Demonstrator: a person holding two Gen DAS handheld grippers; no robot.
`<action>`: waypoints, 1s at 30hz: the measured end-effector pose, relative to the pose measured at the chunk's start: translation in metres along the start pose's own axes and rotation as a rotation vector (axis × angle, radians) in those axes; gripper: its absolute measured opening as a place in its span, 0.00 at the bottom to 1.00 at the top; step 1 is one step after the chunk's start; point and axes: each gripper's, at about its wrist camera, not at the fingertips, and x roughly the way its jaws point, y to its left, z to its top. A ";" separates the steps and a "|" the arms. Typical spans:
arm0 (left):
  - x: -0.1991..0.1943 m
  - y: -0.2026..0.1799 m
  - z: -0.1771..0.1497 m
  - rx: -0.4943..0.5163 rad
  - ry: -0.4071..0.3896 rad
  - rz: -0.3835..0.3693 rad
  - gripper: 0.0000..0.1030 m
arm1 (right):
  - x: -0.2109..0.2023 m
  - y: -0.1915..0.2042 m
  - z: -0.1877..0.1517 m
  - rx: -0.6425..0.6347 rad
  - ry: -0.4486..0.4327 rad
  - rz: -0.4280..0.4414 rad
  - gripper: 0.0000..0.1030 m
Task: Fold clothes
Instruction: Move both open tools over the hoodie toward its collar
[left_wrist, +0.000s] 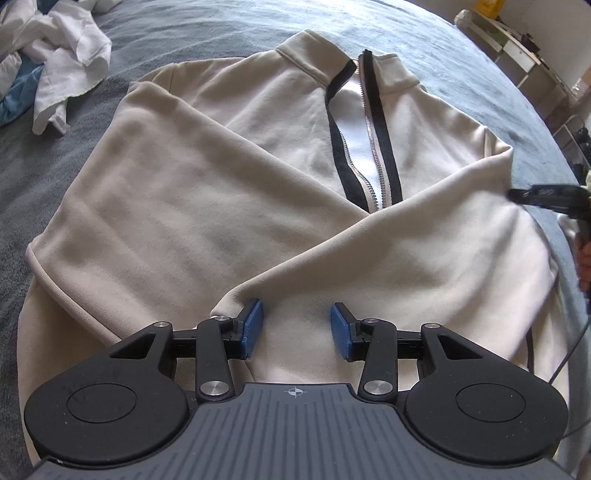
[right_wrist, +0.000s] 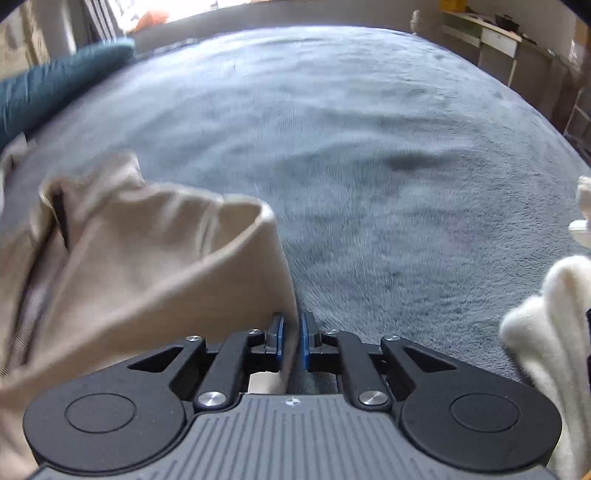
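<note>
Underneath, a grey plush blanket (right_wrist: 369, 147) spreads.

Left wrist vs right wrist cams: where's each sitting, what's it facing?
Left wrist: above the beige zip sweatshirt on the grey blanket, angled down; its open left claw shows.
Right wrist: at the sweatshirt's edge, facing across blanket; right claw pinching fabric.
Shared: sweatshirt, blanket; the left view also catches the right claw at its right edge.
</note>
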 end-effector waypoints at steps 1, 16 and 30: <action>0.000 0.000 0.000 -0.005 0.002 -0.001 0.40 | -0.002 0.002 0.006 0.005 -0.010 0.026 0.10; 0.001 -0.004 0.003 0.006 0.022 0.013 0.40 | -0.028 0.005 0.039 -0.015 0.078 0.148 0.11; 0.003 -0.009 0.003 0.050 0.032 0.035 0.41 | -0.062 0.055 -0.062 -0.298 0.246 0.116 0.12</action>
